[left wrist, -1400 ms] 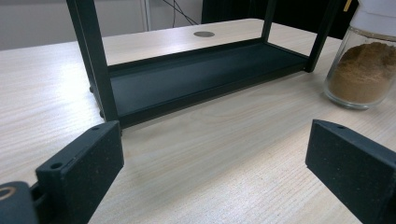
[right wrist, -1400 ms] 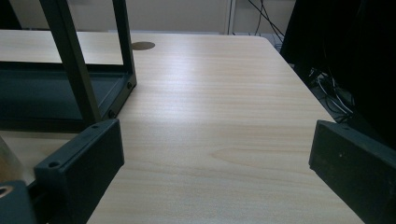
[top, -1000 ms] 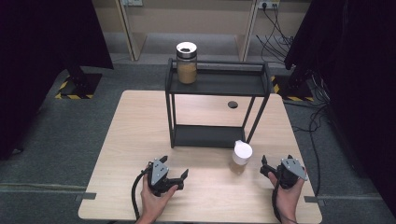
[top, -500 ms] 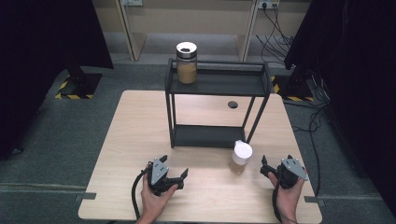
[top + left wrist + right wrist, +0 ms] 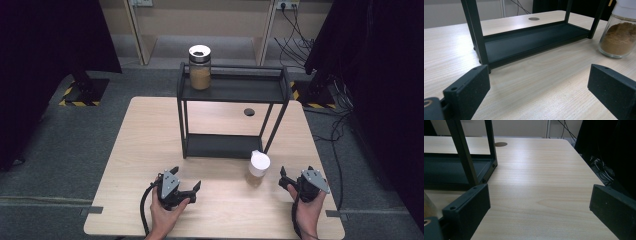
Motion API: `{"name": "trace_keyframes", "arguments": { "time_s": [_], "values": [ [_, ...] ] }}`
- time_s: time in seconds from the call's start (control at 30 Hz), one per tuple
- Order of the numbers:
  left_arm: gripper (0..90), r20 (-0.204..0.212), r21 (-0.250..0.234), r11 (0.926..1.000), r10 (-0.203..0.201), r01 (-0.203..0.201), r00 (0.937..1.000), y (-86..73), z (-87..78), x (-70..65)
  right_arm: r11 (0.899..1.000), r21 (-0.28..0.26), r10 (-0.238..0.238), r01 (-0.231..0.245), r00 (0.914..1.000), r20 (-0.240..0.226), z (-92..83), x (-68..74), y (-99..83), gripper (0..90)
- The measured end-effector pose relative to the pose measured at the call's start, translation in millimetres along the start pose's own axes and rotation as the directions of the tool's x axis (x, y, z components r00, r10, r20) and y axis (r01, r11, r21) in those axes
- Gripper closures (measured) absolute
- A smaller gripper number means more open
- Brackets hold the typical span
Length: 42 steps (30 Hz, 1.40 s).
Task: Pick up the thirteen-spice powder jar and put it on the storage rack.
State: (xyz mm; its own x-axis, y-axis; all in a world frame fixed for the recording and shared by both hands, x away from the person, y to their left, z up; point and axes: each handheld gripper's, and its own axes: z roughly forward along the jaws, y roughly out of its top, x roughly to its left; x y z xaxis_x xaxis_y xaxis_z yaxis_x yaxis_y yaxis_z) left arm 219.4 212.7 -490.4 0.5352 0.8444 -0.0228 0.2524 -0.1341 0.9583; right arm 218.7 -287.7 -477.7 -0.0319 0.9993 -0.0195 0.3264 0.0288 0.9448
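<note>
- My left tongs (image 5: 186, 181) sit low on the near edge of the table (image 5: 140, 150), in my left hand (image 5: 167, 215); jaws spread wide, nothing between them, bare wood under the gap.
- My right tongs (image 5: 284, 176) sit near the table's right front corner in my right hand (image 5: 307, 212); jaws also wide apart, gripping nothing.
- From above, a jar with a white lid (image 5: 258, 169) stands on the table between my two tongs, nearer the right one, just in front of the rack's (image 5: 230, 90) near right leg, apart from both.
- Left gripper view: that jar shows at the upper right, glass, with brown powder inside, beyond my right-hand jaw and not touching it. The powder is hard to judge from overhead.
- Right gripper view: a sliver of glass at the lower left edge, beside my left-hand jaw; contact I cannot tell.
- Both gripper views show the rack's bottom shelf (image 5: 529, 42) empty, black, flat on the table.
- High view, farther off: a second jar (image 5: 199, 67), dark-rimmed, brown contents, stands on the rack's top shelf at its left end.
- Beyond the rack, a round dark hole (image 5: 249, 112) in the tabletop.
</note>
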Motion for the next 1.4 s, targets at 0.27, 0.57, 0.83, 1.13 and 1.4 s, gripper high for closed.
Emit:
{"name": "trace_keyframes", "arguments": {
  "time_s": [0.27,0.57,0.83,1.13,1.4],
  "values": [
    [3.4,-0.004,0.0,1.0,-0.001,0.001,1.0,0.1,0.1,-0.5,0.998,0.003,0.058,-0.058,0.9982,-0.012,1.0,-6.9,0.7,2.7],
    [3.4,-0.004,0.0,1.0,0.002,-0.002,1.0,0.2,0.3,-0.8,0.984,-0.143,0.091,-0.105,0.9907,-0.102,-25.2,-6.5,16.7,3.0],
    [3.4,-0.004,0.001,1.0,0.002,-0.002,1.0,0.4,0.4,-0.7,0.971,-0.211,0.054,-0.109,0.9665,-0.251,-42.1,4.0,30.0,3.0],
    [3.4,-0.003,0.0,1.0,0.003,-0.003,1.0,0.1,0.1,-0.8,0.982,-0.185,-0.036,-0.027,0.9434,-0.33,-34.6,27.8,29.7,4.1],
    [3.3,-0.001,0.001,1.0,0.004,-0.004,1.0,0.4,0.4,0.0,0.988,-0.15,-0.078,0.033,0.9499,-0.303,-22.2,44.5,23.5,9.3]
  ]
}}
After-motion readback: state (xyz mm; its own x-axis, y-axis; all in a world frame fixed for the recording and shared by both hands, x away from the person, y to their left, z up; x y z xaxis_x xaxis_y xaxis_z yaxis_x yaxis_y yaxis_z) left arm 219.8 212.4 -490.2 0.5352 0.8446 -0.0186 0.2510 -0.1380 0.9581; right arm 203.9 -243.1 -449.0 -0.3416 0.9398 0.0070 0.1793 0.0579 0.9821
